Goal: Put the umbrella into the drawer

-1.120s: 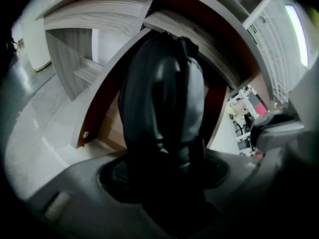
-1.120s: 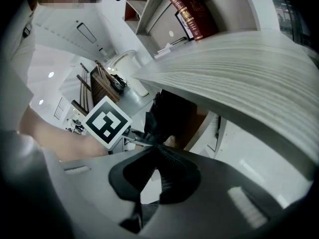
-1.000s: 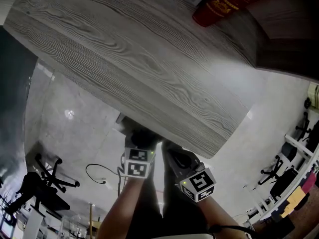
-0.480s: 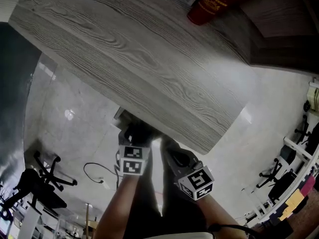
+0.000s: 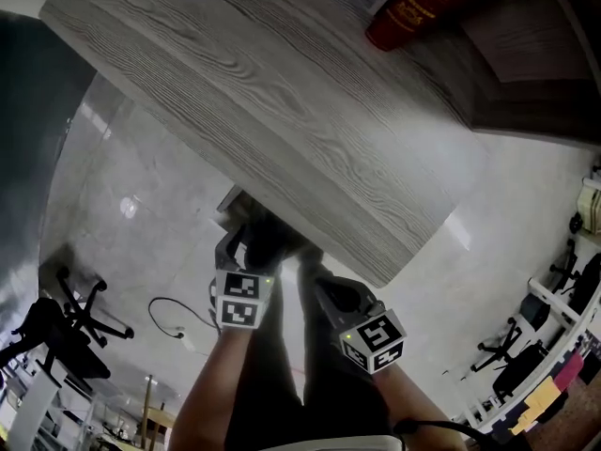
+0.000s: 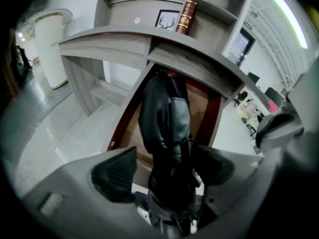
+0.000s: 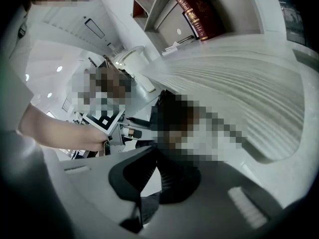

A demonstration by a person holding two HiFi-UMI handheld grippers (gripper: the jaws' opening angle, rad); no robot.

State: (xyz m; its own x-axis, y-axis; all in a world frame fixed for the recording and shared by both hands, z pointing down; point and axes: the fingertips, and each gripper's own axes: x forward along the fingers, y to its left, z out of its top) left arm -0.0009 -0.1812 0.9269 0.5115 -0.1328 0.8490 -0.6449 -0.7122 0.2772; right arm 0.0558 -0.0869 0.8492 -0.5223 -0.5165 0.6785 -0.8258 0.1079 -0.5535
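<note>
In the left gripper view a black folded umbrella (image 6: 167, 123) runs forward between the jaws into the open drawer (image 6: 204, 108), which has a brown floor and dark red sides under the grey desk top (image 5: 282, 111). My left gripper (image 6: 168, 156) is open. Its jaws have just been opening, and the left pad (image 6: 114, 176) stands apart from the umbrella. In the head view the left gripper (image 5: 252, 244) and right gripper (image 5: 312, 259) sit side by side below the desk edge. The right gripper (image 7: 158, 153) has its tips together, with nothing visible between them. A mosaic patch hides what lies beyond.
A red book (image 5: 418, 7) stands on the shelf behind the desk. An office chair (image 5: 70, 322) and a loose cable (image 5: 174, 318) are on the glossy floor at the left. A white column (image 6: 50, 44) stands left of the desk.
The left gripper's jaws have spread wider round the umbrella. It has drawn slightly up and away from the drawer. The right gripper has barely shifted.
</note>
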